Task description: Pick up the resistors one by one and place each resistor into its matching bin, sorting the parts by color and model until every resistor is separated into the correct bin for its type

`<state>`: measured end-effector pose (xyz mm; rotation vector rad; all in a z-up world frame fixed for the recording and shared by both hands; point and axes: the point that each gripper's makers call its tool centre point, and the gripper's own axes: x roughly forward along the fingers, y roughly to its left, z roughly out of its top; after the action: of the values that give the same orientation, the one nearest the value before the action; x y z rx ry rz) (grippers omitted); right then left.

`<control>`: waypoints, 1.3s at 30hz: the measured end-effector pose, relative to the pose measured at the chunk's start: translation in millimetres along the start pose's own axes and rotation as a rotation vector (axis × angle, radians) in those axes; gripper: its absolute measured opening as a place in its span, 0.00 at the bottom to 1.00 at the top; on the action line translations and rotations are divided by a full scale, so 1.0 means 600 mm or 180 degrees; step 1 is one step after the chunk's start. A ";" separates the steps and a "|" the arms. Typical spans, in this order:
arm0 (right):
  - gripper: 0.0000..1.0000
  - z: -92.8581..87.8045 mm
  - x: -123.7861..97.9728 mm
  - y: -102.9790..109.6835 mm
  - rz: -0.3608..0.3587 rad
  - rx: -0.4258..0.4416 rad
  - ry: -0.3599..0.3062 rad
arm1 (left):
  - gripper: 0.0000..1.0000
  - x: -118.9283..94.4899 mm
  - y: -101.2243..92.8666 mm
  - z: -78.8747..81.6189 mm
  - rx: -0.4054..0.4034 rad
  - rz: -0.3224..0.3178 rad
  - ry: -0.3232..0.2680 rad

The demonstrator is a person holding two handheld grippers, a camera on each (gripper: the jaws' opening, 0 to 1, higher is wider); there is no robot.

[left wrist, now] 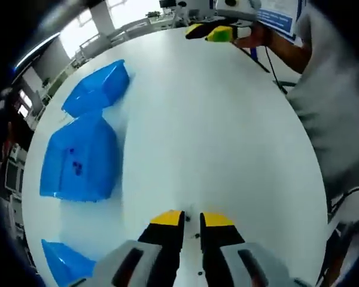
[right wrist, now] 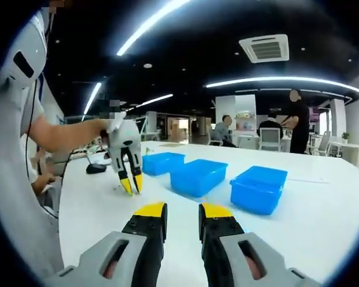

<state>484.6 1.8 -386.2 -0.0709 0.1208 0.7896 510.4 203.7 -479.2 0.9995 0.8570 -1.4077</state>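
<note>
Resistors (left wrist: 76, 166): you see a few small dark specks inside the middle blue bin (left wrist: 81, 158), left of centre in the left gripper view; too small to tell colour or model. A thin dark speck, maybe another part, lies on the white table (left wrist: 215, 131) right between your left gripper's (left wrist: 192, 220) yellow tips at bottom centre. The jaws sit close together with a narrow gap, nothing clamped that you can make out.

In that view a second blue bin (left wrist: 99, 86) sits upper left, tilted, near the middle one but apart. A third bin (left wrist: 63, 263) shows at the lower left edge. Your right gripper (left wrist: 210, 32) shows at the top centre, yellow tips, held by a hand over the far table edge.

Right gripper view: your right gripper (right wrist: 182, 214) rises from bottom centre, jaws parted a little, holding nothing, above bare table (right wrist: 323, 203). The left gripper (right wrist: 131, 183) comes in at left centre, pointing down, tips nearly together at the table surface. Three blue bins run in a row across centre: far one (right wrist: 163, 162), middle one (right wrist: 198, 177), near one (right wrist: 259, 188), each apart from the next. Their contents are hidden by the walls. People (right wrist: 298, 122) stand and sit in the background at right.
</note>
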 end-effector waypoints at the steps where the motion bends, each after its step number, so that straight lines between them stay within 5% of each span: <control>1: 0.24 -0.001 0.000 0.000 0.0002 0.0004 0.0002 | 0.14 -0.001 0.001 0.001 0.0002 -0.0014 -0.0009; 7: 0.24 -0.005 0.003 -0.003 0.0003 0.0018 0.0023 | 0.14 -0.007 0.009 -0.017 -0.0009 -0.0020 0.0170; 19: 0.24 -0.021 0.013 0.006 0.0034 -0.0005 0.0117 | 0.04 -0.004 0.003 -0.017 -0.0172 -0.0257 -0.0092; 25: 0.24 -0.014 0.011 0.014 0.0085 -0.0008 0.0079 | 0.04 -0.027 -0.009 0.014 -0.0490 -0.0421 -0.0747; 33: 0.24 -0.015 0.008 0.020 0.0107 -0.0012 0.0082 | 0.04 -0.084 0.003 0.052 -0.0806 -0.0237 -0.1701; 34: 0.24 -0.015 0.009 0.020 0.0102 -0.0011 0.0087 | 0.04 -0.086 0.008 0.045 -0.0792 -0.0142 -0.1698; 39: 0.24 -0.012 0.009 0.025 0.0116 -0.0028 0.0080 | 0.11 -0.052 -0.005 0.002 -0.0810 -0.0067 -0.1007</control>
<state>477.2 15.6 -394.5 -0.0871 0.1428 0.8257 506.6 214.1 -450.1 0.5583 0.7869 -1.3878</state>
